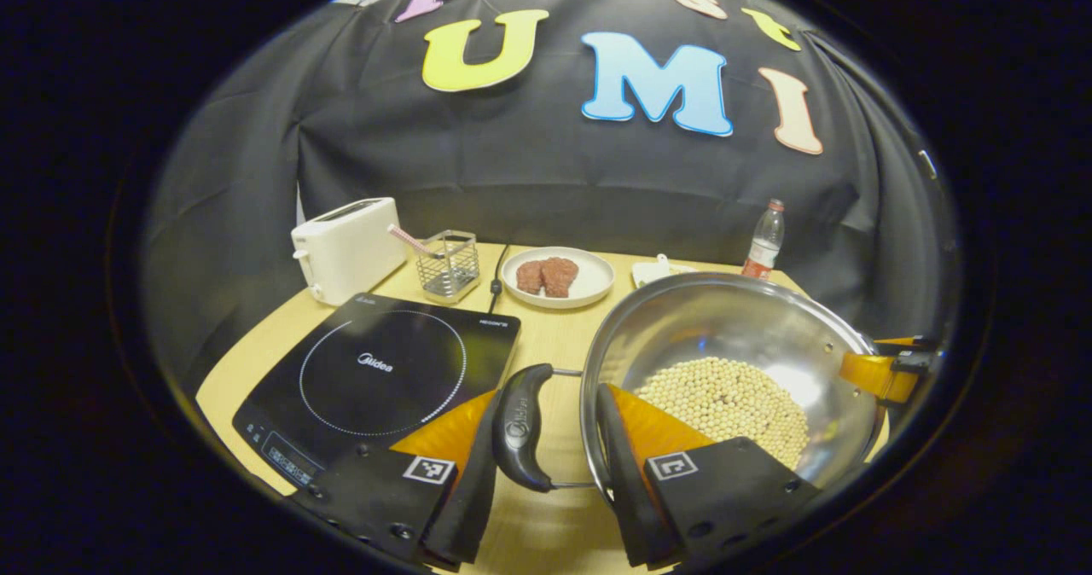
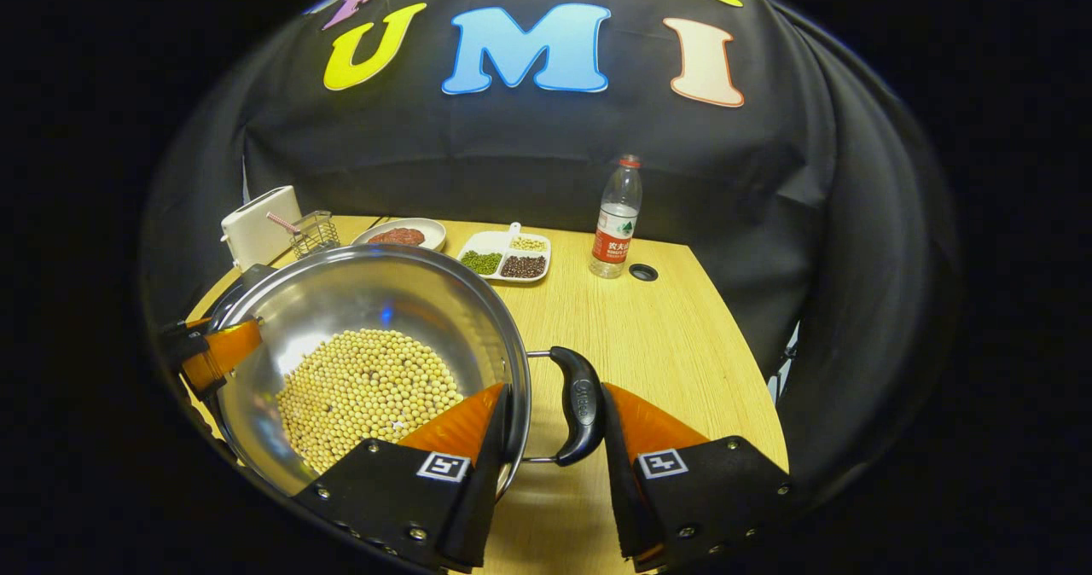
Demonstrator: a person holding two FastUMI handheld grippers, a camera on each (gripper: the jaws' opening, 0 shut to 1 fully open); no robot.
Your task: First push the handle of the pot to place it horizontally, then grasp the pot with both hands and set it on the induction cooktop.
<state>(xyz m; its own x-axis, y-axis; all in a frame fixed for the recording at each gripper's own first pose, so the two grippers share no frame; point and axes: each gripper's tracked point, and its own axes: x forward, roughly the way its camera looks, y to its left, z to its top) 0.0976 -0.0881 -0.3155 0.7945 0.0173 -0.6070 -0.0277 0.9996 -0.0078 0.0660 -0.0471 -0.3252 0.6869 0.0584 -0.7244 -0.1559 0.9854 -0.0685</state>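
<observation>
A steel pot [image 1: 725,319] holding soybeans [image 1: 725,404] is just right of the black induction cooktop [image 1: 384,370]. My left gripper [image 1: 553,396] straddles its black left handle [image 1: 520,426] and rim: one finger lies against the handle's outer side, the other inside the pot wall. My right gripper [image 2: 554,392] grips the opposite black handle [image 2: 580,400] the same way, with one finger inside the pot [image 2: 384,293] over the beans [image 2: 367,387]. Each gripper also appears across the pot from the other. Whether the pot rests on the table I cannot tell.
A white toaster [image 1: 345,246], a wire basket [image 1: 448,264] and a plate of meat [image 1: 559,276] stand behind the cooktop. A divided dish of beans [image 2: 505,258] and a water bottle [image 2: 616,221] are at the back of the wooden table [image 2: 665,336].
</observation>
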